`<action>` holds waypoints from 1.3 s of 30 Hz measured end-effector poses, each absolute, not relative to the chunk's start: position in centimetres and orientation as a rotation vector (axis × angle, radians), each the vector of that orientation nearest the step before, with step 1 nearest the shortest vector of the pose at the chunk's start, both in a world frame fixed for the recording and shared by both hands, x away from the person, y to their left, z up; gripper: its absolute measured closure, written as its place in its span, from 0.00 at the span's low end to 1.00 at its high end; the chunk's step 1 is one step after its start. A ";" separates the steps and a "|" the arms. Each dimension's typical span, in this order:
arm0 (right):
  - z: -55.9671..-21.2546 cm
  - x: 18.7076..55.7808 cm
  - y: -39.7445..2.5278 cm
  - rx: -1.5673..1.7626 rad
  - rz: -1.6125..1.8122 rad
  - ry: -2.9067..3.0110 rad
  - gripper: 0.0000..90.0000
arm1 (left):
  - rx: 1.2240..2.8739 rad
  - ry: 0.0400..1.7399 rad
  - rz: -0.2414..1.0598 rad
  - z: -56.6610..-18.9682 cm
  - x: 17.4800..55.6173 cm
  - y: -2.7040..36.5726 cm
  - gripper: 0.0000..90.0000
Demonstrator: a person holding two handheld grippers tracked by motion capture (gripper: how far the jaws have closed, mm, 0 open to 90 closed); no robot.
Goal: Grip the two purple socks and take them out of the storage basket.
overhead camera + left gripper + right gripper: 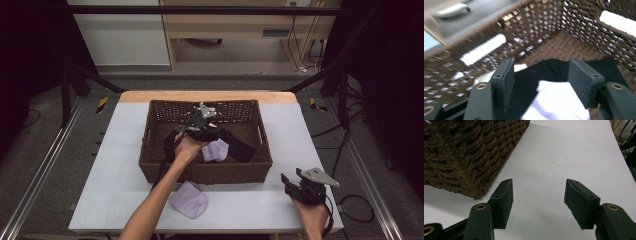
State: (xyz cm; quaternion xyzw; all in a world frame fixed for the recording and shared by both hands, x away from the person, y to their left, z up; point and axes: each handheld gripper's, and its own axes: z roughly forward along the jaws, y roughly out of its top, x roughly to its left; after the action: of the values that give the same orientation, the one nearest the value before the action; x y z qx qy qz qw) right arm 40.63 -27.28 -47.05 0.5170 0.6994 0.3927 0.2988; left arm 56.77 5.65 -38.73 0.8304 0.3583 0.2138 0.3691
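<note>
Your left gripper [204, 122] hangs wide open, gripping nothing, over socks in the wicker basket [150, 150]. Your right gripper [295, 181] rests open and empty at the table's near right.

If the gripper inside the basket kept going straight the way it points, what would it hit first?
Probably the pale purple cloth lying between the open left gripper, on black cloth. Beyond lies the basket wall; depth is unclear.

socks [216, 150] in basket [206, 173], another sock [189, 199] before it
</note>
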 end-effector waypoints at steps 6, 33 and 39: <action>-47.1 40.7 -27.4 1.371 1.038 1.856 0.45 | 2.205 0.933 0.552 -39.5 56.8 5.4 0.43; -47.1 40.8 -27.0 1.377 1.035 1.862 0.44 | 2.408 1.023 0.430 -41.9 58.0 4.6 0.55; -47.2 40.8 -27.0 1.369 1.032 1.862 0.44 | 2.431 1.056 0.395 -42.1 58.1 4.6 0.80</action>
State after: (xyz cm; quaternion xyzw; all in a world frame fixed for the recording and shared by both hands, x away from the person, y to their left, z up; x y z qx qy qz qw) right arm 40.76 -27.03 -47.16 0.5158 0.7017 0.3889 0.3005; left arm 58.09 4.60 -42.05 0.8831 0.3836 0.1434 0.2288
